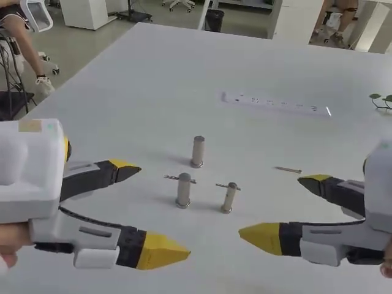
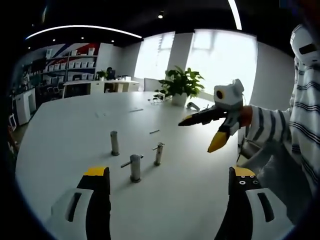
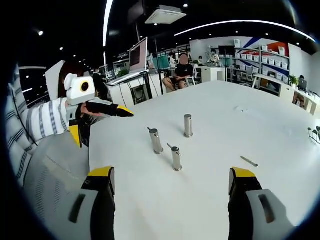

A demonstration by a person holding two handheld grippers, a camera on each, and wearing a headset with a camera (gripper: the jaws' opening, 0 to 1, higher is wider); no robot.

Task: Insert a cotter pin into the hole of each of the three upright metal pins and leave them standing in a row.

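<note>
Three upright metal pins stand on the white worktop (image 1: 110, 104). The bare pin (image 1: 198, 151) has no cotter through it. The left fitted pin (image 1: 184, 190) stands just in front of the bare pin, toward the person. The right fitted pin (image 1: 229, 198) is in front of it and off to its right. Each fitted pin has a cotter crossing near its top.

The loose cotter pin (image 1: 288, 169) lies flat, well to the right of the bare pin. It looks thin, stiff, light and smooth, so it would probably skid or flick away if nudged. Pinching it across the middle seems safest, since that leaves one end free to enter the hole. The bare pin looks solid but narrow-based and might topple under a sideways push.

The left tongs (image 1: 160, 209) and right tongs (image 1: 271, 206) both gape wide and carry nothing, on the person's side of the bare pin.

The bare pin's cross-hole is too small to make out. Which end of the loose cotter pin is the head cannot be told either.
</note>
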